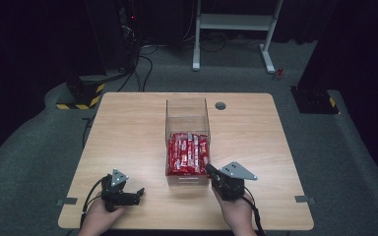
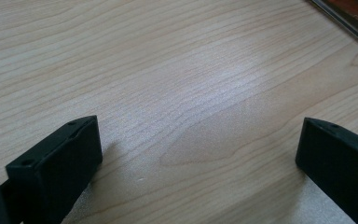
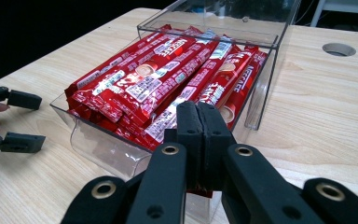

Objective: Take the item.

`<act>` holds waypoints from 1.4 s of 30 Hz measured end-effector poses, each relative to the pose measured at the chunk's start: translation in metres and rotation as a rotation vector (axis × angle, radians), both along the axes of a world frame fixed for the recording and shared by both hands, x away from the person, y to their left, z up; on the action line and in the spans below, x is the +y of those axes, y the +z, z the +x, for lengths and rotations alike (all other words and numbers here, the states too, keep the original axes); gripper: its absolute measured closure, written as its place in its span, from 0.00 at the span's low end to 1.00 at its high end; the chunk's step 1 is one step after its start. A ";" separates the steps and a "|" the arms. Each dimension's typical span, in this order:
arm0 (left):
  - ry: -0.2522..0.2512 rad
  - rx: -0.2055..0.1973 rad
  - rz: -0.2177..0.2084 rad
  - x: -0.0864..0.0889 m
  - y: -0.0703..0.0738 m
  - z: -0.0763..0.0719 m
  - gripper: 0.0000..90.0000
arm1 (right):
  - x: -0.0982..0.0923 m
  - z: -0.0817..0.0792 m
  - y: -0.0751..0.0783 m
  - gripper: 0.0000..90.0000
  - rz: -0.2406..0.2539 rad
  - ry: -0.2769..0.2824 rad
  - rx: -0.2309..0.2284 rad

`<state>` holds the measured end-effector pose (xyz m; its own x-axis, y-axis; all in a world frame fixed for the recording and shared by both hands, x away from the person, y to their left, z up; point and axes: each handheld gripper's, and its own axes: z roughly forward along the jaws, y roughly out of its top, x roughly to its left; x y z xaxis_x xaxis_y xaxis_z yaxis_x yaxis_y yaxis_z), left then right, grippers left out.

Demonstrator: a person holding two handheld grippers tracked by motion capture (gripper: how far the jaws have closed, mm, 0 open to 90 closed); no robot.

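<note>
From the high view, a clear box (image 1: 187, 142) stands at the middle of the wooden table (image 1: 128, 147), its long axis running away from the person. Red packets (image 1: 188, 153) fill its near part, a drawer drawn out toward the person; the far part is bare. The right gripper (image 1: 210, 169) sits just at the box's near right corner, pointing up and left toward it, jaws clenched. The left gripper (image 1: 139, 195) lies well apart to the left, near the table's front edge, jaws spread and aimed across at the box. The right hand is plainly the nearer, so the next move looks to be its own.

In the left gripper view the two black jaws stand wide with bare wood between them, holding nothing; a sliver of the box (image 2: 349, 18) shows at the top right corner.

In the right gripper view the jaws are pressed together with nothing seen between them, and the gripper (image 3: 199, 122) is just at the drawer's front wall (image 3: 103, 147). The packets (image 3: 168, 79) lie heaped just beyond and above that wall, their length running away from the jaws. The left gripper (image 3: 21, 121) shows open at the left edge.

The table is pale grained wood with a cable hole (image 1: 220, 105) behind the box. Around it lie grey carpet, dark curtains, a white frame (image 1: 234, 29) and loose cables.
</note>
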<state>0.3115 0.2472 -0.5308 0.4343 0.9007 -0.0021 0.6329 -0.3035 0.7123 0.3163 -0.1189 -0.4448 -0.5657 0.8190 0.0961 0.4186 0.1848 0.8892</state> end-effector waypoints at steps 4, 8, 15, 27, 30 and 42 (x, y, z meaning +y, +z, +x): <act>0.000 0.000 0.000 0.000 0.000 0.000 0.01 | -0.001 -0.002 0.001 0.99 0.003 0.001 -0.003; 0.000 0.000 0.000 0.000 0.000 0.000 0.01 | -0.001 -0.004 0.003 0.99 0.004 0.002 -0.010; 0.000 0.000 0.000 0.000 0.000 0.000 0.01 | -0.003 -0.004 0.004 0.99 0.010 -0.002 -0.020; 0.000 0.000 0.000 0.000 0.000 0.000 0.01 | -0.010 -0.004 0.009 0.99 0.032 -0.019 -0.031; 0.000 0.000 0.000 0.000 0.000 0.000 0.01 | -0.013 -0.004 0.010 0.99 0.033 -0.022 -0.036; 0.000 0.000 0.000 0.000 0.000 0.000 0.01 | -0.024 -0.001 0.014 0.99 0.045 -0.051 -0.055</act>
